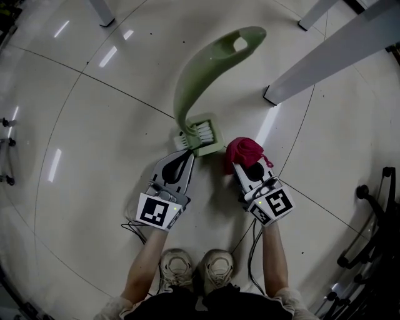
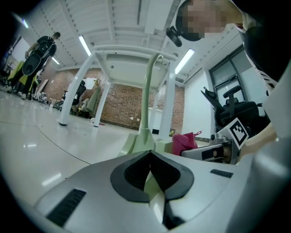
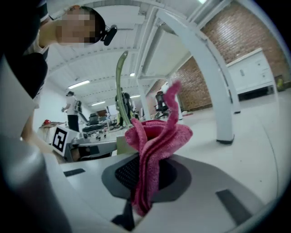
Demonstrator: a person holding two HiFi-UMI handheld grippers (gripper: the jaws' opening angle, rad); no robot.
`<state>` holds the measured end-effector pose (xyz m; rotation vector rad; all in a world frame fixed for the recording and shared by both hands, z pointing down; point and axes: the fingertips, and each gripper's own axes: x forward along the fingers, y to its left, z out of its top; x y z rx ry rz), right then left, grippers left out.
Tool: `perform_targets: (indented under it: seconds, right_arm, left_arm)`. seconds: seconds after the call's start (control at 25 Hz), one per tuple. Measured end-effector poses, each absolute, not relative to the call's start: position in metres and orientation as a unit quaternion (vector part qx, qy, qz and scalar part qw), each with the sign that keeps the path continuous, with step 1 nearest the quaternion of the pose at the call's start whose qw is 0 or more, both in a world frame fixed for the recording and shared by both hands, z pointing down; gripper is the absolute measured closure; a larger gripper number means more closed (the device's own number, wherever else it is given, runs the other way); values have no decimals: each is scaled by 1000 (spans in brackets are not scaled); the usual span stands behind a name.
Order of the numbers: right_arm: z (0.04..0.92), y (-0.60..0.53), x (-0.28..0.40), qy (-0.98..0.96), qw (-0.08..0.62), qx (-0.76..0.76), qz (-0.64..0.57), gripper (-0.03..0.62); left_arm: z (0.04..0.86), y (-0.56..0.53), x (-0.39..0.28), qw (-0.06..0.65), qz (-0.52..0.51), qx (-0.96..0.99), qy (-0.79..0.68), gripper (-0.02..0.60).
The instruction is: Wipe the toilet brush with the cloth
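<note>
A pale green toilet brush (image 1: 199, 75) stands on the floor, its long curved handle rising from a head with white bristles (image 1: 201, 131). My left gripper (image 1: 186, 152) is shut at the near left corner of that head, with a thin pale green edge pinched between its pads (image 2: 136, 170); the handle (image 2: 146, 100) rises straight ahead. My right gripper (image 1: 242, 164) is shut on a bunched pink cloth (image 1: 244, 150), just right of the brush head and apart from it. In the right gripper view the cloth (image 3: 157, 136) sticks up from the jaws, with the brush handle (image 3: 119, 86) behind.
White table legs (image 1: 325, 53) run across the upper right, and another leg (image 1: 102, 12) stands at the top left. A black chair base (image 1: 375, 212) is at the right edge. The person's shoes (image 1: 194, 265) and cables lie below the grippers. People (image 2: 43, 45) stand far off.
</note>
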<state>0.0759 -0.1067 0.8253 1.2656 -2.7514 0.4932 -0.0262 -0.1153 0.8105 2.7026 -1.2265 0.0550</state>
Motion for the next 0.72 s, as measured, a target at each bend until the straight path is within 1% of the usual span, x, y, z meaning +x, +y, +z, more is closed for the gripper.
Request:
perform_targets:
  seconds: [0.08, 0.16, 0.32, 0.48, 0.6, 0.72]
  right_arm:
    - [822, -110, 78, -883, 17, 440, 162, 562]
    - [823, -110, 75, -882, 15, 442, 161, 563]
    - [826, -108, 57, -887, 30, 434, 152, 563]
    - [826, -100, 49, -887, 49, 438, 139, 563]
    - [821, -88, 32, -902, 73, 409, 118, 563]
    - [809, -87, 11, -916, 68, 387, 81, 562]
  left_arm:
    - [812, -116, -27, 92, 18, 906, -414, 577]
    - [813, -117, -26, 94, 19, 907, -411, 577]
    - [804, -120, -22, 67, 20, 912, -404, 577]
    - [801, -122, -21, 71, 8, 910, -409, 577]
    - [800, -121, -20, 61, 11, 911, -408, 577]
    - [800, -120, -19, 61, 8, 913, -403, 577]
